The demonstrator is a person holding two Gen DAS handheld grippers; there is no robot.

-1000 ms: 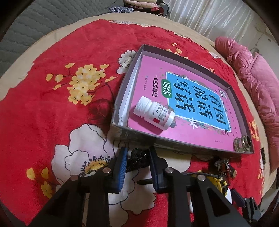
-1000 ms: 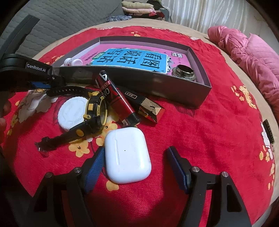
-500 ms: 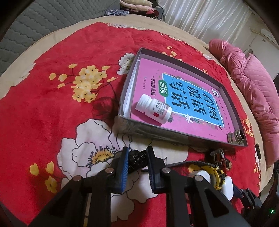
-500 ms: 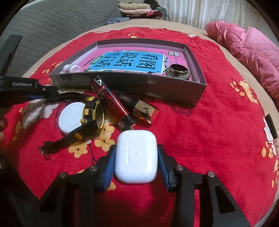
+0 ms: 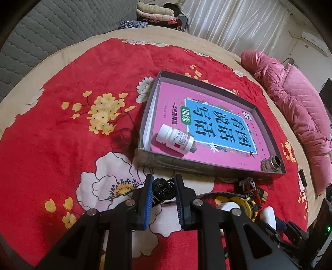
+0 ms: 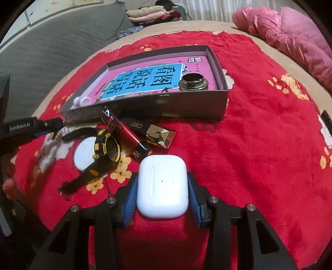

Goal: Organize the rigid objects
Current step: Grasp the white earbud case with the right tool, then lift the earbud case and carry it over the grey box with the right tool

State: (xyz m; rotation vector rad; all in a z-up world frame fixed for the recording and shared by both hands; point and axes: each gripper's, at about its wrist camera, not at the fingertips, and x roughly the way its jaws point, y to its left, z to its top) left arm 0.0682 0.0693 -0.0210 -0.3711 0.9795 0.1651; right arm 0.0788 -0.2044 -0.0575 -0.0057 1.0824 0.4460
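A grey box (image 5: 145, 116) (image 6: 186, 106) on the red floral blanket holds a pink book (image 5: 217, 124), a white pill bottle (image 5: 175, 139) and a metal lens ring (image 5: 270, 164) (image 6: 194, 82). My left gripper (image 5: 162, 192) is shut on a small black round object (image 5: 162, 190), just in front of the box's near wall. My right gripper (image 6: 162, 187) is shut on a white earbuds case (image 6: 162, 184). Ahead of it lie a yellow-black watch (image 6: 106, 145), a white disc (image 6: 85, 153), a red-black tube (image 6: 124, 130) and a black-gold case (image 6: 157, 134).
A pink quilted jacket (image 5: 290, 99) (image 6: 290, 33) lies at the bed's far right. Folded clothes (image 5: 157, 12) sit at the back. A grey quilted headboard (image 5: 41, 41) runs along the left. The left gripper's arm (image 6: 22, 129) reaches in at the right wrist view's left.
My right gripper closed around the earbuds case and lifted it slightly. My left gripper closed tighter on the black round object and drew back and up from the box.
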